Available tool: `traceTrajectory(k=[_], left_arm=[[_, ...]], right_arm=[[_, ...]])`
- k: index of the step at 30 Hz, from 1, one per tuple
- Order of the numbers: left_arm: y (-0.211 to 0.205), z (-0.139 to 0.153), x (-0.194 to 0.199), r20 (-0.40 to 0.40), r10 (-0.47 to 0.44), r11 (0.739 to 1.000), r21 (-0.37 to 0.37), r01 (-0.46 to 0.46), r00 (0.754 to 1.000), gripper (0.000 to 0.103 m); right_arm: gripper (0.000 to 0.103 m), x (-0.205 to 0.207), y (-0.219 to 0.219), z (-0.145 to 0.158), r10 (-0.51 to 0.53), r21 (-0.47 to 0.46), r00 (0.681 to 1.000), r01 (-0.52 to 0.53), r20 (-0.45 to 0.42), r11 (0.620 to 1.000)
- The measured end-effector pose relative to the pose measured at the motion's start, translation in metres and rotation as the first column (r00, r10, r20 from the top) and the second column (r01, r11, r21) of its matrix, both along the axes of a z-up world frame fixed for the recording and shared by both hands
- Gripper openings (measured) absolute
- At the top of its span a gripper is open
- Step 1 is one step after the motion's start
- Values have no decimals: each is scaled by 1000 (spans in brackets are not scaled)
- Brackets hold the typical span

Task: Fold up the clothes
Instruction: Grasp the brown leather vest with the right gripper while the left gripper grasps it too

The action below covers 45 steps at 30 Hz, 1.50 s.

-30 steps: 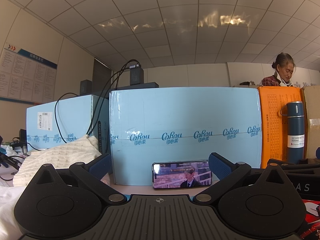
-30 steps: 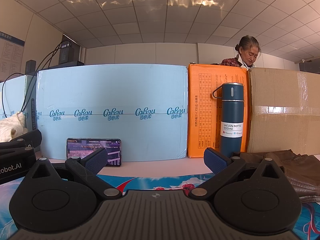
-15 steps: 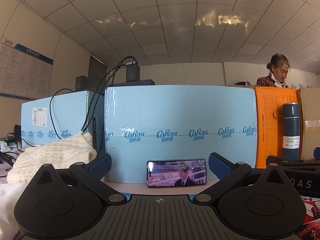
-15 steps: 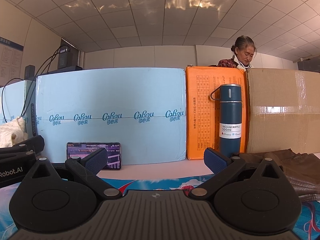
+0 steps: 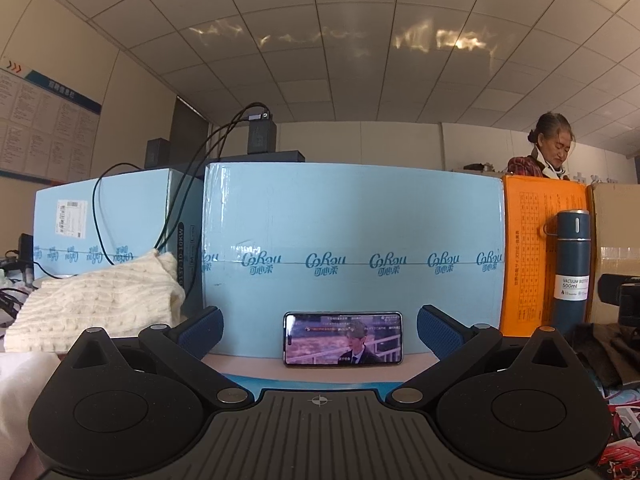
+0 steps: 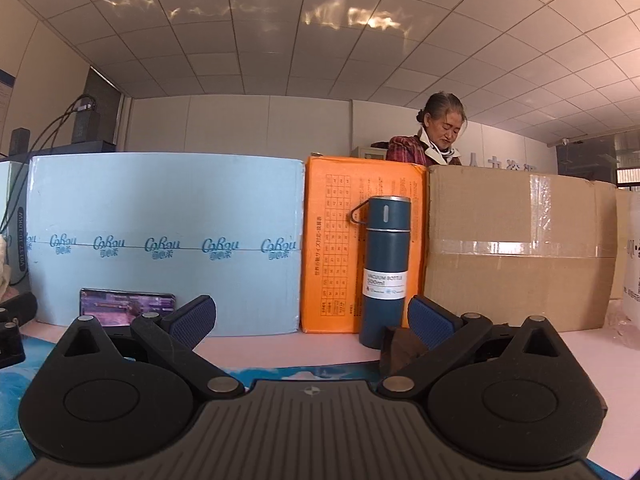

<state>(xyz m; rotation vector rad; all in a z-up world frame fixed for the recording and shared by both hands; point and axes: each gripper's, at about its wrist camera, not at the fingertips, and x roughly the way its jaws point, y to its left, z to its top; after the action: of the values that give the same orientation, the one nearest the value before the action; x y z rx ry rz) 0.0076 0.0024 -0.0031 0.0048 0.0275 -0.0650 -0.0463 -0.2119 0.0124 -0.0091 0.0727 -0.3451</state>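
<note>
Over the last second both views have slid toward the right: in the right wrist view the phone has drifted far toward the left edge and the vacuum bottle now stands almost dead ahead, while the brown garment (image 6: 400, 346), which lay well off to the right, now shows just behind the right tool's (image 6: 311, 318) right-hand pad. I read that as the right tool swinging over to the next piece of clothing, so the folding itself has not yet begun on it. Both tools are spread wide with nothing between their pads; the left tool (image 5: 320, 330) hangs over the desk (image 5: 340, 376) facing the phone (image 5: 343, 338). The brown garment looks like a soft, matt woven cloth lying in loose, rumpled folds, likely to drape and slip when lifted. To the left of the left tool lies a cream sweater (image 5: 96, 304), thick, cable-knit and bulky, heaped in a rounded pile. Ahead stand smooth, rigid things: the pale blue box (image 5: 352, 248), the orange box (image 6: 340, 248), the taped cardboard box (image 6: 520, 248), and the glossy cylindrical vacuum bottle (image 6: 386, 268).
</note>
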Motion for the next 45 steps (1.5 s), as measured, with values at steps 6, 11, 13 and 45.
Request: traceTrajectory(k=[6, 11, 13, 45], left_arm=[[-2, 4, 4, -86, -77, 997, -25, 75, 993, 103], [-13, 15, 10, -150, -215, 963, -199, 183, 965, 103], [-27, 21, 15, -147, -262, 950, -212, 229, 954, 103], [-304, -49, 183, -294, -941, 337, -793, 507, 167, 103]], right_arm=[[103, 9, -64, -13, -215, 54, 961, 227, -175, 972], [103, 30, -105, -28, -361, 54, 883, 394, -299, 918], [103, 38, -117, -32, -404, 39, 847, 443, -345, 896], [40, 32, -190, -36, -342, -83, 842, 339, -417, 937]])
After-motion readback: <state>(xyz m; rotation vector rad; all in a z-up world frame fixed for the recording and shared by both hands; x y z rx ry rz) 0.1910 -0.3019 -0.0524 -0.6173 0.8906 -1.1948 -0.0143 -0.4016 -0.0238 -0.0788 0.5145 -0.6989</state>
